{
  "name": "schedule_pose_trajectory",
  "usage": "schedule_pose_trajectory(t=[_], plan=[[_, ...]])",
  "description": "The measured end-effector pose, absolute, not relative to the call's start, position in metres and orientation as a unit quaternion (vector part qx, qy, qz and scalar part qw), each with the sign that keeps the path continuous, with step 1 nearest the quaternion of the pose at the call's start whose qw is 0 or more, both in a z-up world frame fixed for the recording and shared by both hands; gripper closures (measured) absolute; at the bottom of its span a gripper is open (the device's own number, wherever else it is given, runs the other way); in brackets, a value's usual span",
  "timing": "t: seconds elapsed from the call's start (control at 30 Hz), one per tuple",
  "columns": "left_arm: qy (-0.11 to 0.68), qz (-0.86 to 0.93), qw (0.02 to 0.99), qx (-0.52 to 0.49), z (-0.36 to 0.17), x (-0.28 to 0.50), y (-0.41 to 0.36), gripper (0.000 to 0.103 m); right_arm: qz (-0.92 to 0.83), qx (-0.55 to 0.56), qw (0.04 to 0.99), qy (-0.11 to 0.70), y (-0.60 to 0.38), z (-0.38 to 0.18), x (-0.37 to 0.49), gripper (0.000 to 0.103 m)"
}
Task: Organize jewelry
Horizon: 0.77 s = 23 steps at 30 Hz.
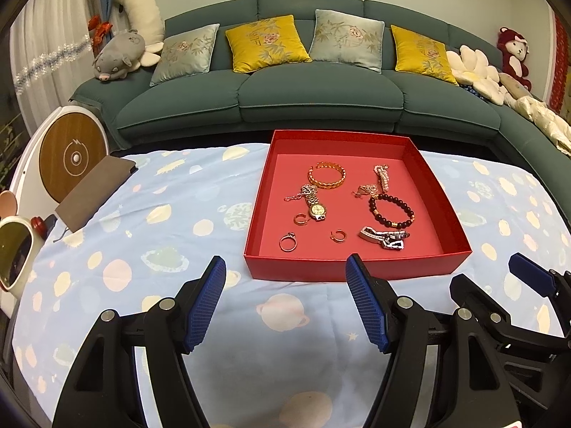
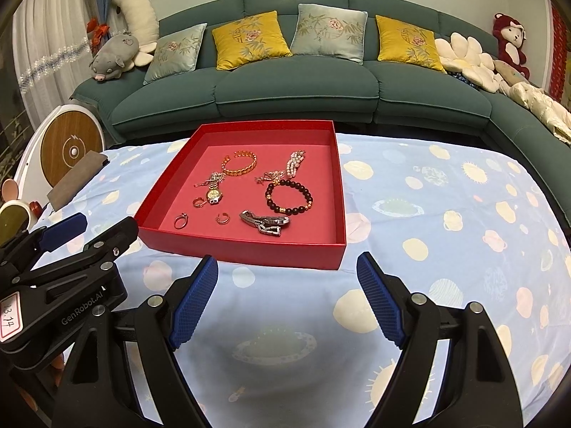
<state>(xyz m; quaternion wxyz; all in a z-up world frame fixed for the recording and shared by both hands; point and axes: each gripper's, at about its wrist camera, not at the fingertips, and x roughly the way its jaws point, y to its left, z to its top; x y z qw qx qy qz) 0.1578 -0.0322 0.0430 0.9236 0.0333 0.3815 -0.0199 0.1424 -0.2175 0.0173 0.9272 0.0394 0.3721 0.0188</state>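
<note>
Nearby, brown pouch (image 1: 94, 192), sofa (image 1: 307, 107) behind red tray (image 1: 357, 267)

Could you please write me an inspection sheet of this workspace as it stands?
Surface: table under a blue planet-print cloth.
Job's things: open red box holding a gold bangle, watch, dark bead bracelet, pearl piece, steel band and three rings, all lying loose.
Clutter: brown pouch at the cloth's left edge.
Grippers: left claw and right claw both open, empty, short of the box.
Cables: nothing seen.
Surroundings: green sofa with cushions and plush toys; round wooden disc on the left.
</note>
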Motion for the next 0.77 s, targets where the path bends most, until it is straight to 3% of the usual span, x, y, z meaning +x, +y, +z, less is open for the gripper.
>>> schedule_pose_trajectory(t=[0.77], plan=[[0.384, -0.010, 0.923, 0.031, 0.0416, 0.1581, -0.0285, 0.036, 0.018, 0.043, 0.927, 0.373, -0.2129, 0.0141, 0.1441, 0.025]])
